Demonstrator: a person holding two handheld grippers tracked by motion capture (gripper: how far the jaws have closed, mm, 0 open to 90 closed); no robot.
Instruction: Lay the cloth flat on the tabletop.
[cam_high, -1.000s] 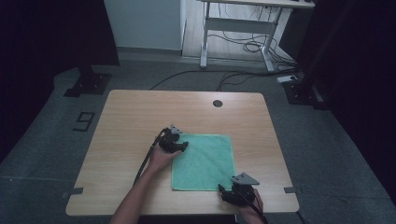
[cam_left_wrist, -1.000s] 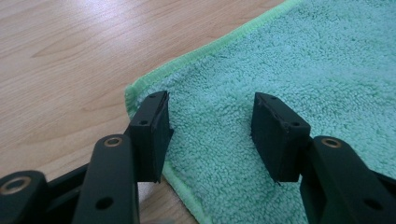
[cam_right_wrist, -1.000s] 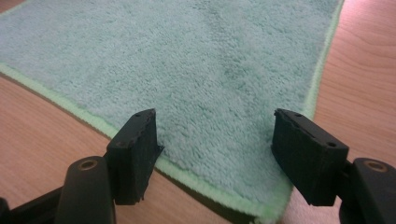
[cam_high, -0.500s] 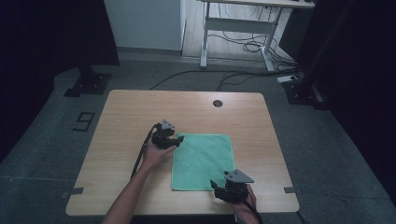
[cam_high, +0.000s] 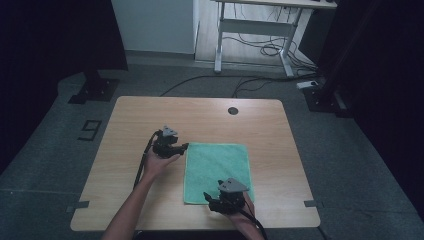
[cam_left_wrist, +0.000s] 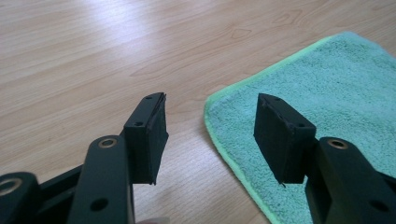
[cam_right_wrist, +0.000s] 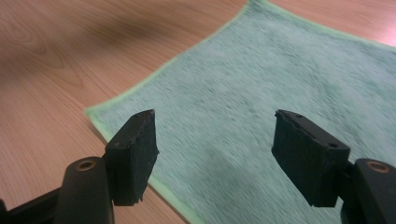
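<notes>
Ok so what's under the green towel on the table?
The green towel lies flat, spread straight on the wooden table, with no bump hinting at anything beneath. The wood it covers is hidden. Both open grippers, left and right, are at its edges.

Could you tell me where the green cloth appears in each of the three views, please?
High view: green cloth lies centre-low on the table.
Left gripper view: right side.
Right gripper view: centre to right.
Shared landmark: the cloth's light-green hem against wood.

The left gripper (cam_high: 184, 146) and right gripper (cam_high: 206, 196) are black, each with 2 flat jaws, round screw holes, a grey 3-cornered plate and a black cable.
</notes>
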